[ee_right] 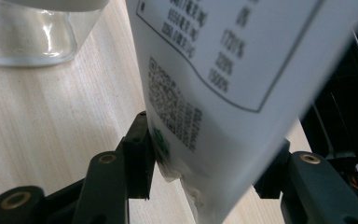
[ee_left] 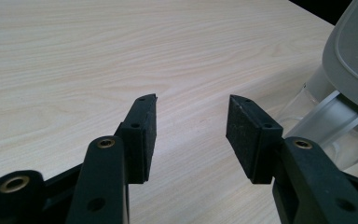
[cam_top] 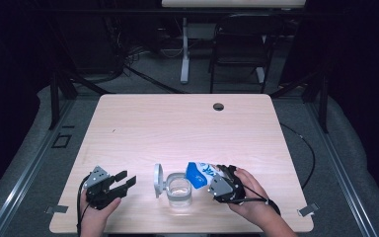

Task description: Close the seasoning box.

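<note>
High view: right claw (cam_top: 216, 178) clamped on a blue-and-white pouch (cam_top: 201, 174), held tilted with its upper end over the mouth of a clear container (cam_top: 179, 192). Container standing on the near middle of the wooden surface (cam_top: 177, 123), its grey hinged lid (cam_top: 158, 180) swung up on the left side. Left claw (cam_top: 122, 181) released, jaws apart, just left of the lid, gripping nothing. Hands at the near edge, one behind each claw.

Left gripper view: both black pads (ee_left: 144, 135) spread with bare wood between them; grey lid (ee_left: 354, 51) and clear container wall (ee_left: 326, 126) at the right edge, apart from the pads.

Right gripper view: pouch (ee_right: 233, 65) pinched at its lower end between the two jaws, white face with printed table and a square code turned toward the camera. Clear container (ee_right: 28, 37) at upper left, resting on the surface, near the pouch.
</note>
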`<state>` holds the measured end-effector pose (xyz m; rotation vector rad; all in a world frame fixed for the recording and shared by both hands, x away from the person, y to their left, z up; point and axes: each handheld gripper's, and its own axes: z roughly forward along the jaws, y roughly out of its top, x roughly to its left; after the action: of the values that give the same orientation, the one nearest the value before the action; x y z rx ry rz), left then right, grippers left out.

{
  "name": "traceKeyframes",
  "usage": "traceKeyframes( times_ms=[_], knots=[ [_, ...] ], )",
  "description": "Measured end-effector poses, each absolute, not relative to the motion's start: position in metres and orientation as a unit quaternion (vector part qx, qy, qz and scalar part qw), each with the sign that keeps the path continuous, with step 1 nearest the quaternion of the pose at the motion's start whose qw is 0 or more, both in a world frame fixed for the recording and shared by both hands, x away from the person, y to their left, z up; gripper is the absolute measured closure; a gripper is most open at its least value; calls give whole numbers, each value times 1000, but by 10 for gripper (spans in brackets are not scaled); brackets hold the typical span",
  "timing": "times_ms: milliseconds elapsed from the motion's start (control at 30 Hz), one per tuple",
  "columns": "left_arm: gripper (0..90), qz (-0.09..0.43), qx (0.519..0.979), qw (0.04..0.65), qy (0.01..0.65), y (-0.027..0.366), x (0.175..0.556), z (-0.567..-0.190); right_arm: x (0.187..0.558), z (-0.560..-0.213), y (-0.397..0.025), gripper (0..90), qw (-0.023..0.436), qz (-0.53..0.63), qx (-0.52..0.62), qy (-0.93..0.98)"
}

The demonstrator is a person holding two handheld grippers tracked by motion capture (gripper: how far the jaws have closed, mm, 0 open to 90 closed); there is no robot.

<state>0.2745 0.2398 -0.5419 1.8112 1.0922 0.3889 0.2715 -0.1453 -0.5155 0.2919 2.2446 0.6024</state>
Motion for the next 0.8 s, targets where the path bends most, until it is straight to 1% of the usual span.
traceKeyframes(
  times_ms=[533, 800],
  knots=[
    [534, 158, 740, 476, 448, 241, 274, -542, 271, -517, -142, 503, 391, 226, 103, 886],
    [534, 159, 740, 476, 447, 241, 274, -541, 271, -515, -141, 503, 392, 200, 91, 894]
  ],
)
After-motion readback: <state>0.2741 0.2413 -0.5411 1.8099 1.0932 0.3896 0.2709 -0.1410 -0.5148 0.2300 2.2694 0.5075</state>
